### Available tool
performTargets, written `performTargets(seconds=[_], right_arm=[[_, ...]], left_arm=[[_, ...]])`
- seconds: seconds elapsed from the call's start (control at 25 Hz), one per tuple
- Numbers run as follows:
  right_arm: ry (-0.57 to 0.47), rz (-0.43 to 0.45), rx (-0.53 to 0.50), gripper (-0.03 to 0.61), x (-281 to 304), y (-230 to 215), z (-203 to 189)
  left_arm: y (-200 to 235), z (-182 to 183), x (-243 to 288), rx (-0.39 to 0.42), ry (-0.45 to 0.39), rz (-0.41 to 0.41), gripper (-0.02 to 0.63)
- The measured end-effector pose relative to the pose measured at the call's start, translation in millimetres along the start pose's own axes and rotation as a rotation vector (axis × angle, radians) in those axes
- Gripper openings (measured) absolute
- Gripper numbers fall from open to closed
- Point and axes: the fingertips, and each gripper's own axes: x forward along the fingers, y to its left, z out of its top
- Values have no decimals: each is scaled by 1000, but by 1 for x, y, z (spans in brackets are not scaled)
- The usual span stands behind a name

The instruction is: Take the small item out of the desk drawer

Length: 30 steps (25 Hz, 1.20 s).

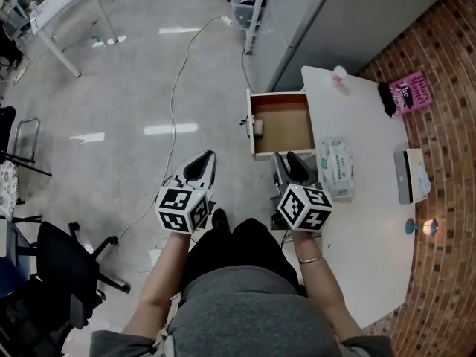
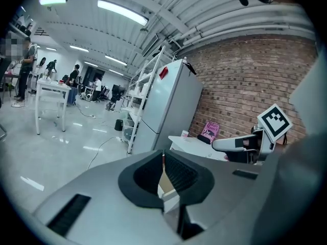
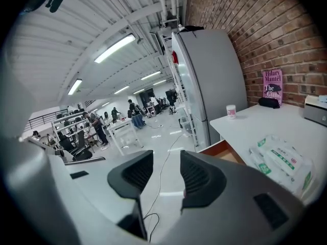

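Note:
The desk drawer stands pulled out, its brown bottom showing. A small pale item lies inside it against the front panel. My right gripper hovers just short of the drawer's near side, open, with nothing between its pads. In the right gripper view, my right gripper sees the drawer's corner to the right of its jaws. My left gripper hangs over the floor left of the drawer. In the left gripper view, my left gripper has its pads meeting, shut on nothing.
The white desk carries a pack of wipes, a tissue box, a pink book and a small cup. A grey fridge stands beyond. A cable runs over the floor; an office chair is at lower left.

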Motion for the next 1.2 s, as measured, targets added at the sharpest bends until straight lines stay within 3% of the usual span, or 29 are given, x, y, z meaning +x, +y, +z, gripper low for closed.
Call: performTargets(seconds=[0.48,0.64,1.2], right_arm=[[52,-24,36,149,48,-32,5],[102,-17,28,178,78,-47,4],[333,19,99,178,182,-99,-34]], left_arm=[[21,-1,42,-17,44,10,25],[32,3,62,-39,60,36,25],[58,-14,146,-92,179,80,25]])
